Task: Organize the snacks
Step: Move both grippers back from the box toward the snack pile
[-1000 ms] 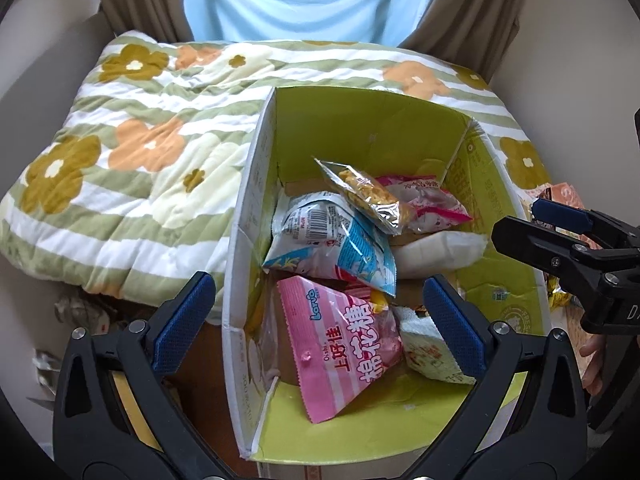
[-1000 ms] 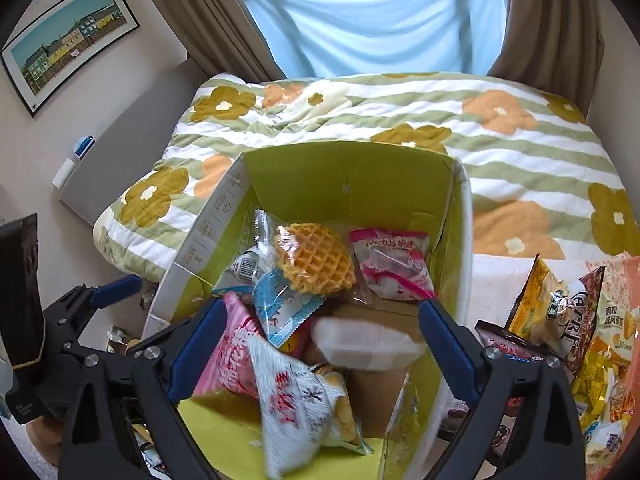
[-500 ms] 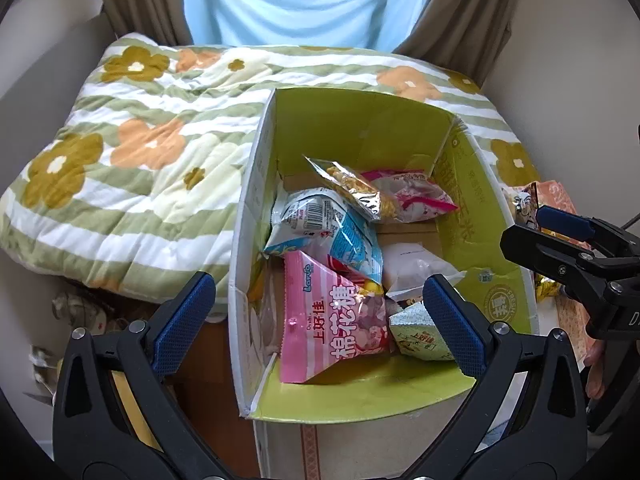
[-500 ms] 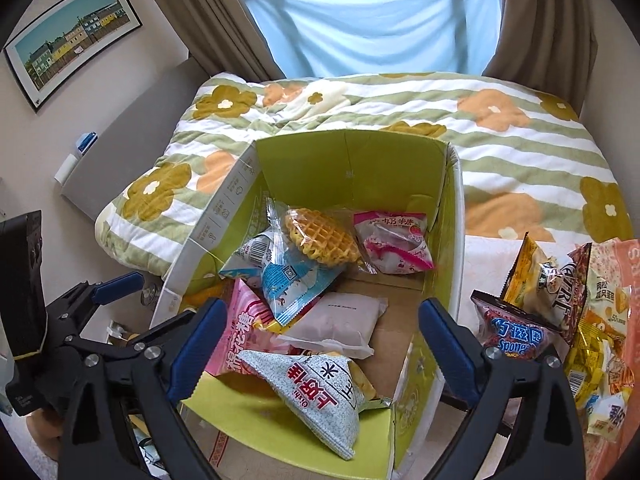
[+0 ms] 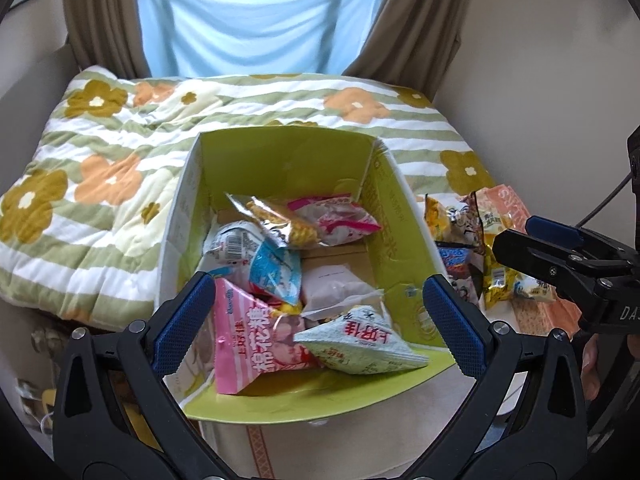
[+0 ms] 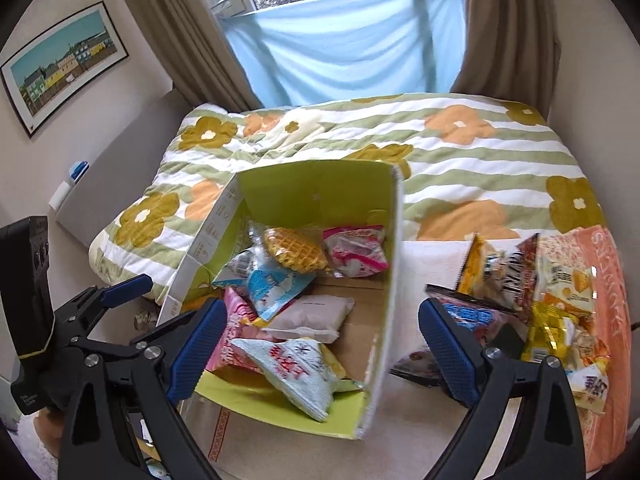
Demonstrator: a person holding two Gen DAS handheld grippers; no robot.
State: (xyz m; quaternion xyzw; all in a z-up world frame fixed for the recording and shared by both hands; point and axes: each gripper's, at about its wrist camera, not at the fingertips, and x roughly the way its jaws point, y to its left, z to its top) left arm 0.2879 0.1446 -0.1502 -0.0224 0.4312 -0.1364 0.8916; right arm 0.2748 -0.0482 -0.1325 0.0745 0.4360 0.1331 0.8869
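A lime-green cardboard box stands open at the bed's near edge and holds several snack packs: a pink bag, a pale green pack, a waffle pack, a blue pack. My left gripper is open and empty, hovering over the box's near edge. My right gripper is open and empty, above the box's right wall. A pile of loose snacks lies to the right of the box.
A flowered striped quilt covers the bed behind the box. An orange bag lies under the loose snacks. Brown curtains and a blue sheet hang at the window. A framed picture is on the left wall.
Both grippers have pulled back and up from the box. The pale green pack, dropping a second ago, now lies in the box's near end. The right gripper has shifted right.
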